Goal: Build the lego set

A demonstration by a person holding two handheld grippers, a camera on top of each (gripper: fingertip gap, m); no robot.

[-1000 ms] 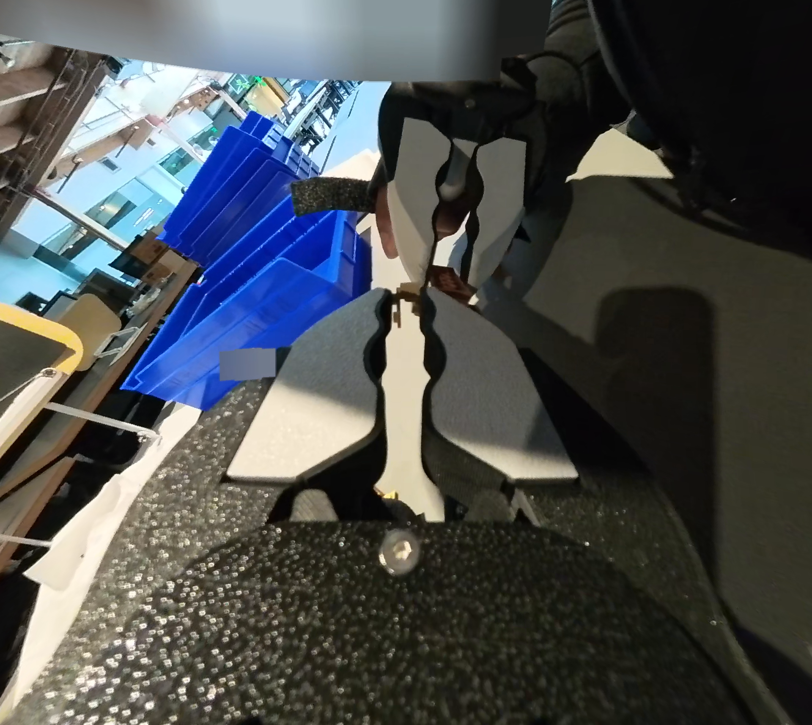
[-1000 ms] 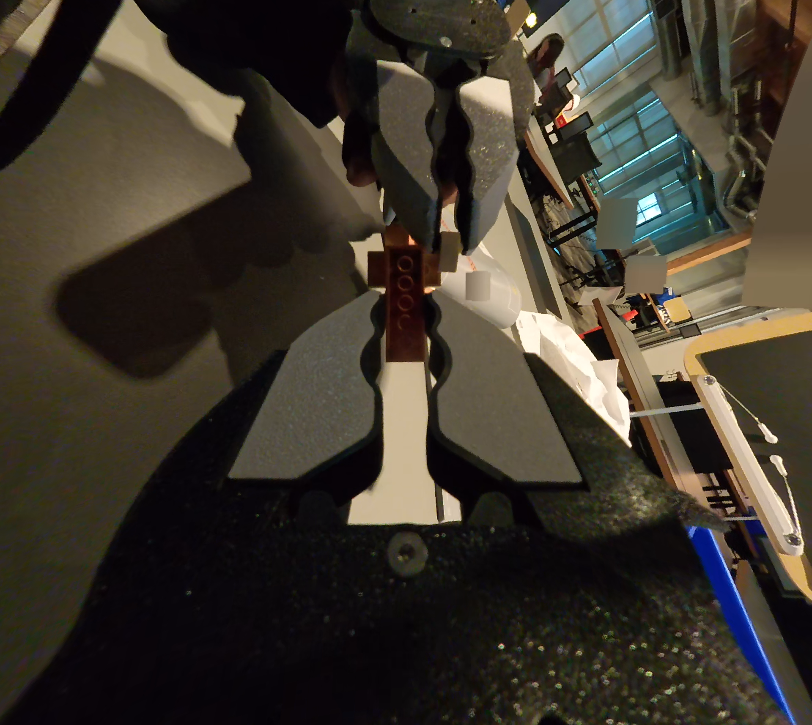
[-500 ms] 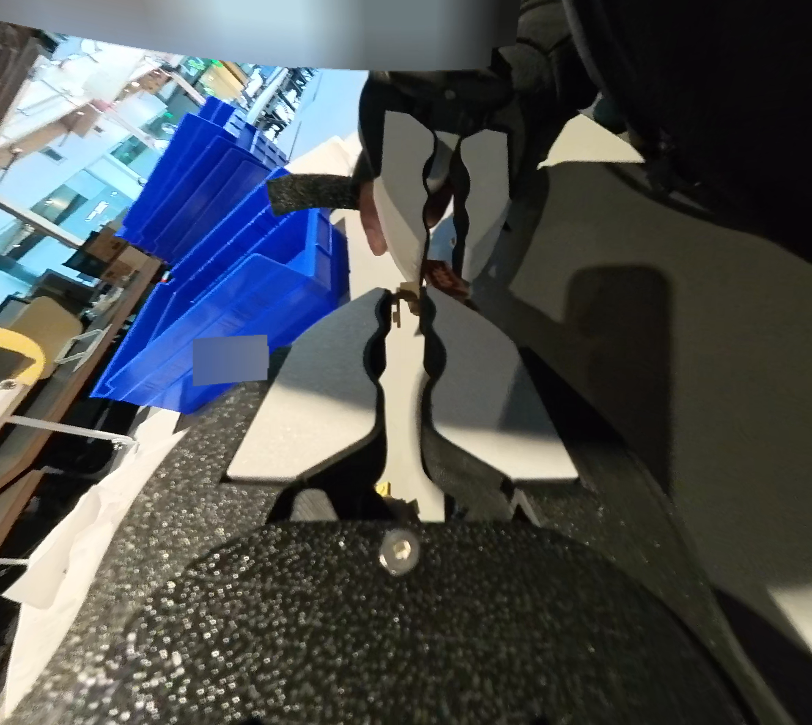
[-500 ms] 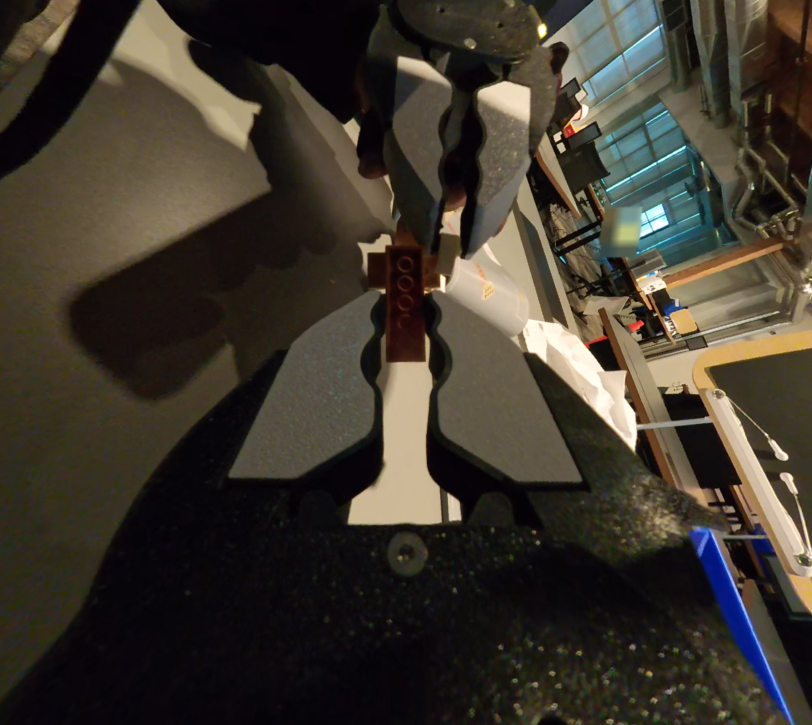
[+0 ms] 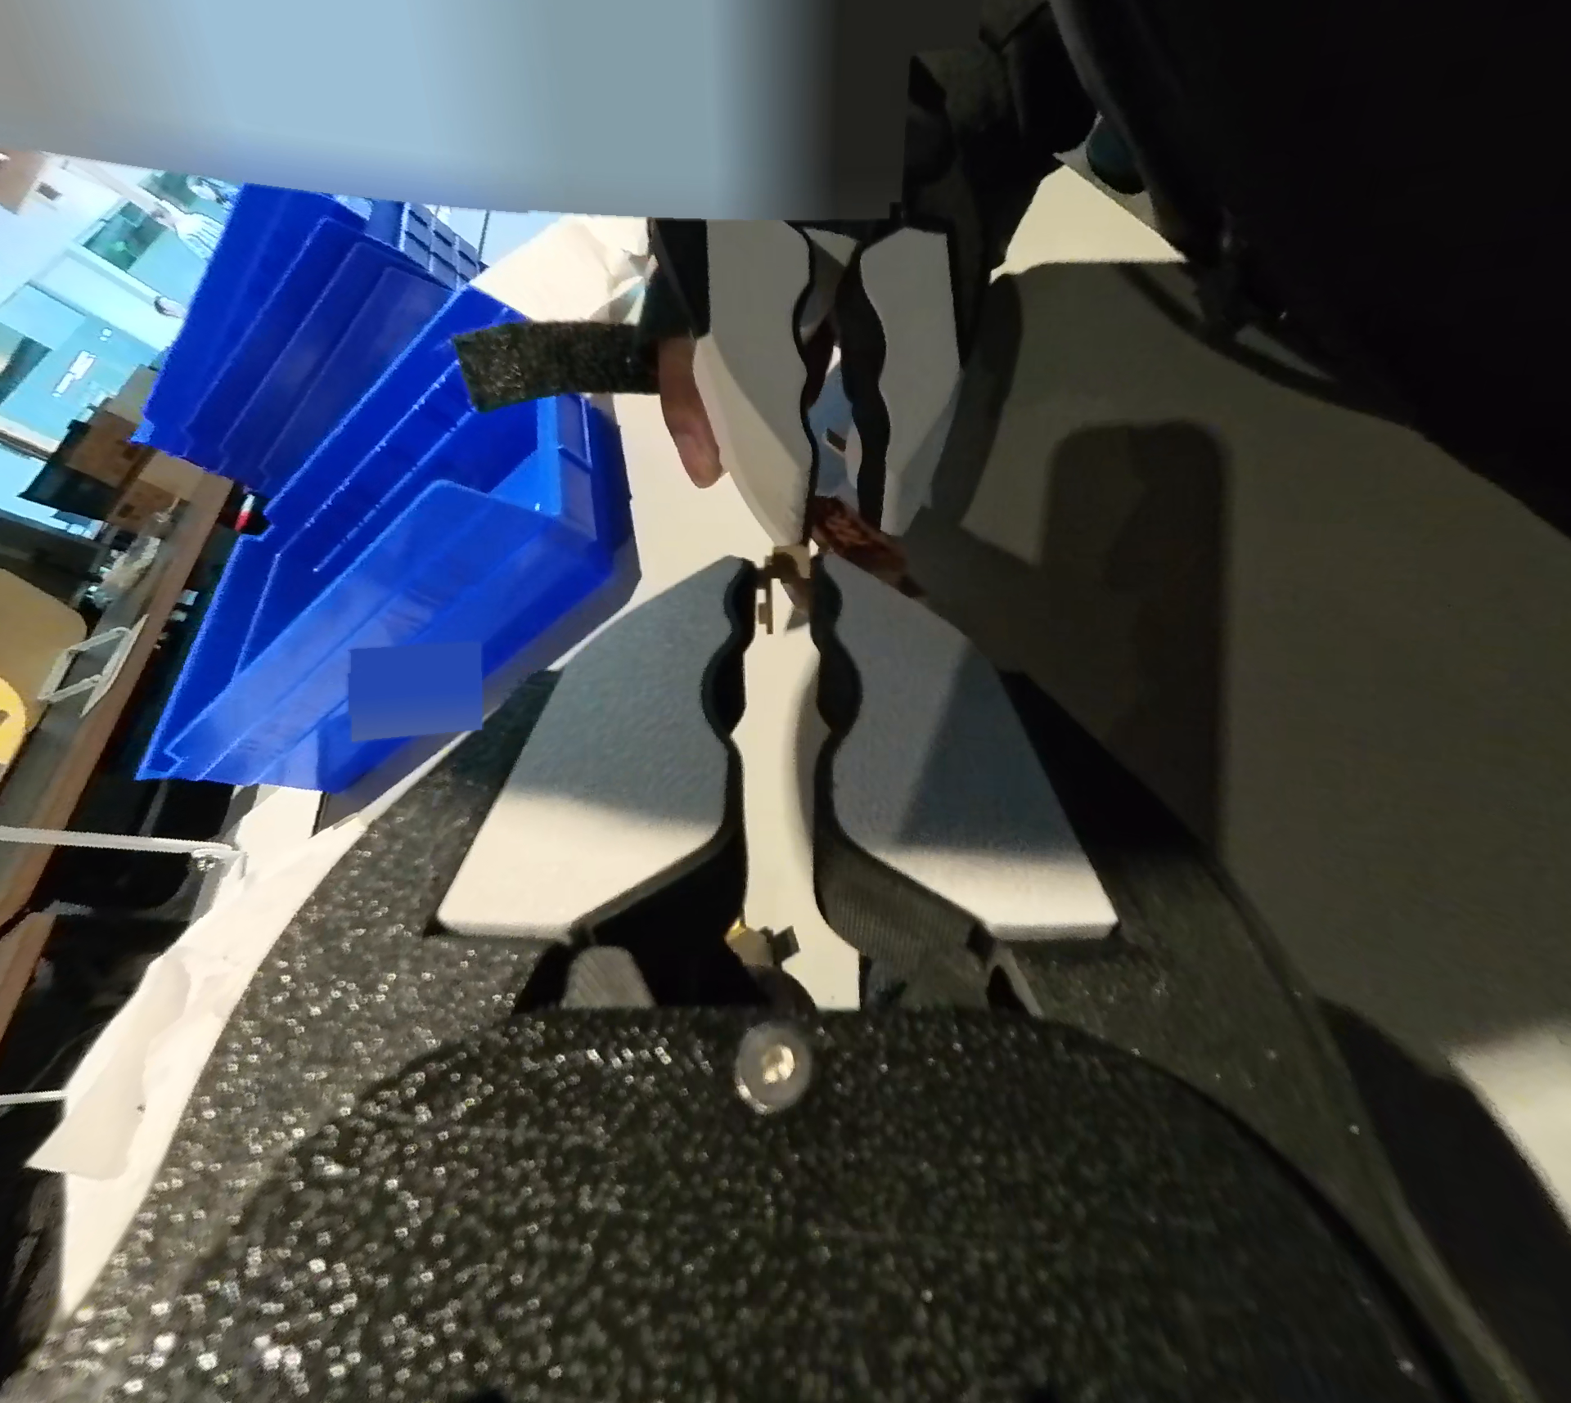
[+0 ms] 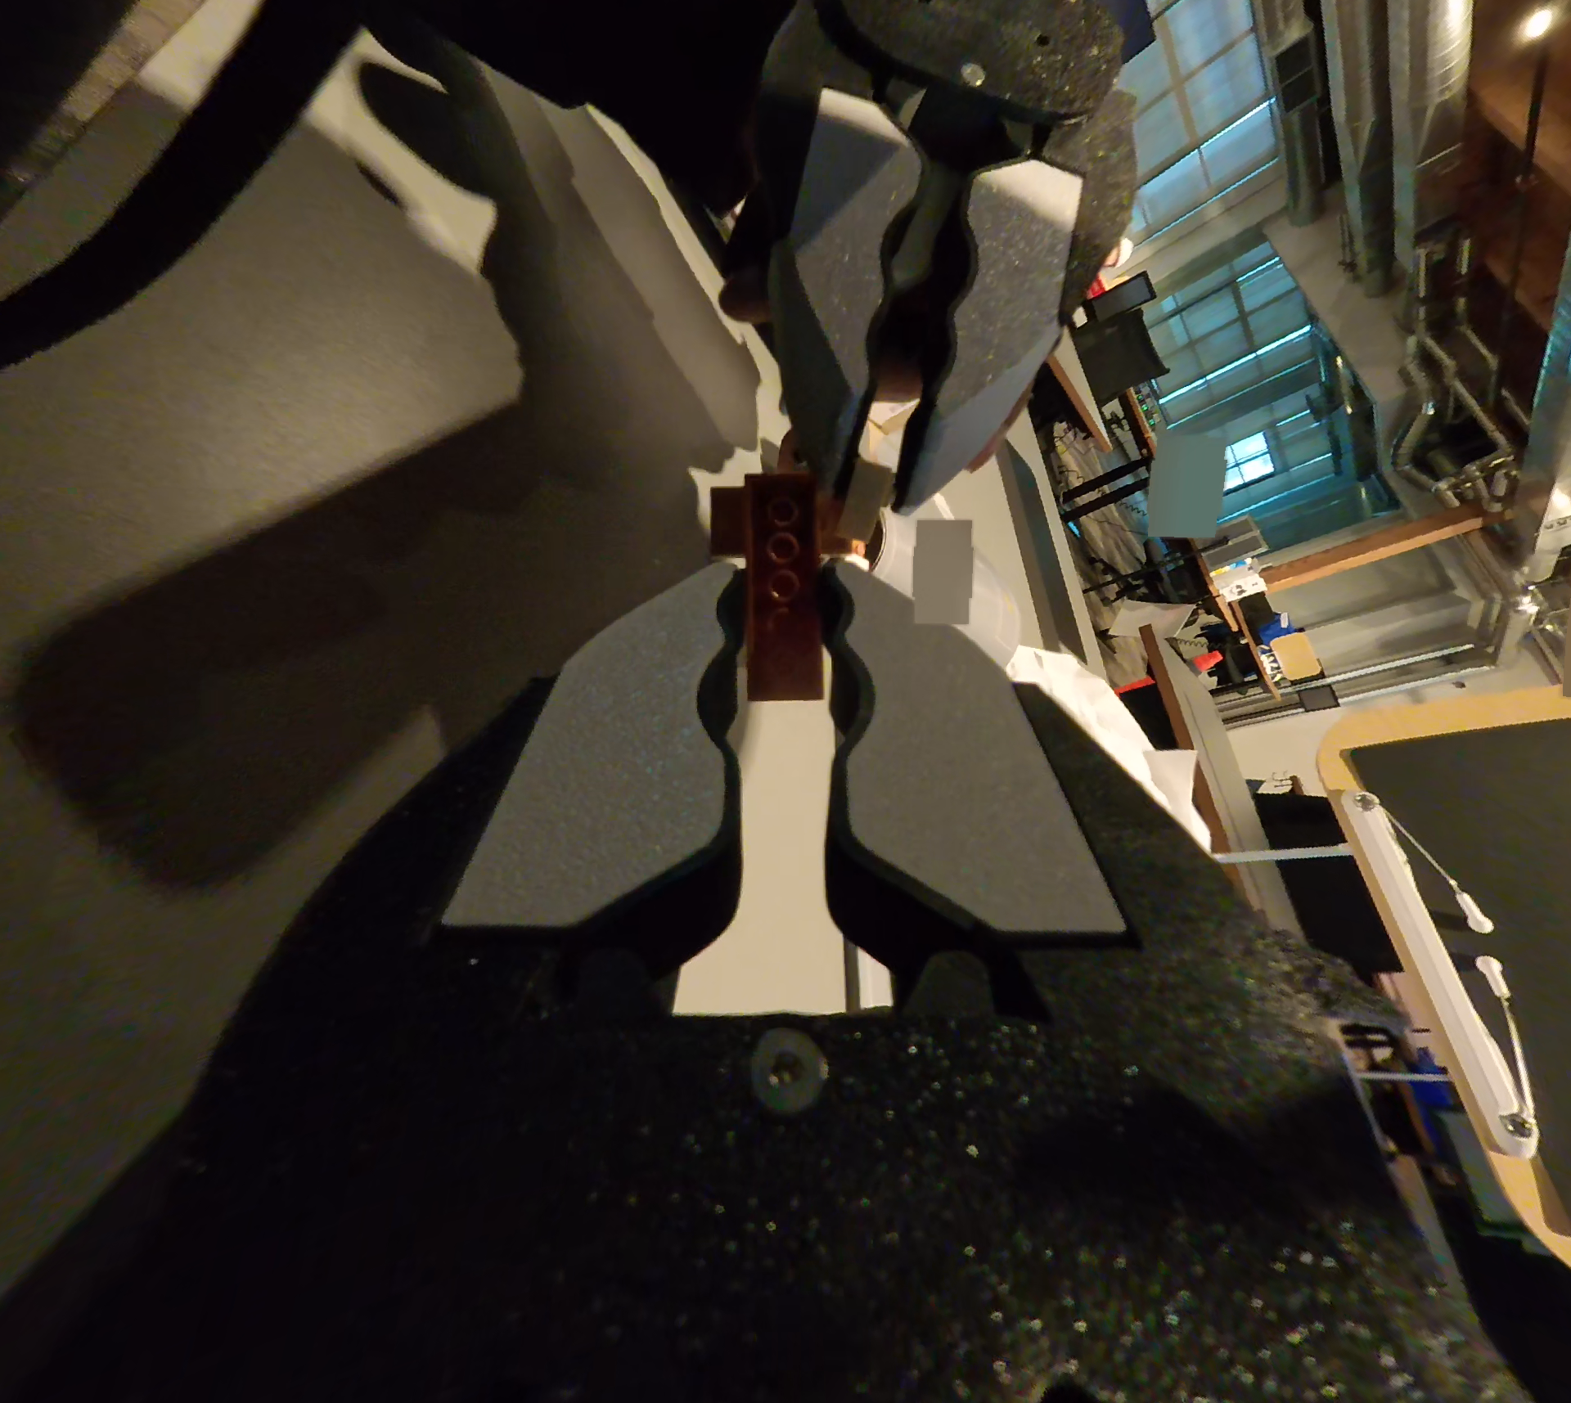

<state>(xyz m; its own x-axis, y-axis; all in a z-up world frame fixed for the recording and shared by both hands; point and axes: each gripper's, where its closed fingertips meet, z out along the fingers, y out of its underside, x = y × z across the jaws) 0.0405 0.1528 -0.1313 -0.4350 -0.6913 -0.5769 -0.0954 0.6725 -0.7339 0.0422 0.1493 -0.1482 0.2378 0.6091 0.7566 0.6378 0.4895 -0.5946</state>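
Progress: my right gripper [image 6: 782,589] pinches a reddish-brown studded plastic plate [image 6: 784,601] crossed by another; my left gripper [image 5: 786,580] pinches a small tan plastic piece [image 5: 780,570], not yet joined. Early, I judge.

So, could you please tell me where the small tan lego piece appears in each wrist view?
Left wrist view: the tan lego piece sits just above centre, at the tips of the left gripper.
Right wrist view: it is above centre, at the tips of the far gripper, beside the brown lego plate.
Shared landmark: the brown lego plate, also in the left view.
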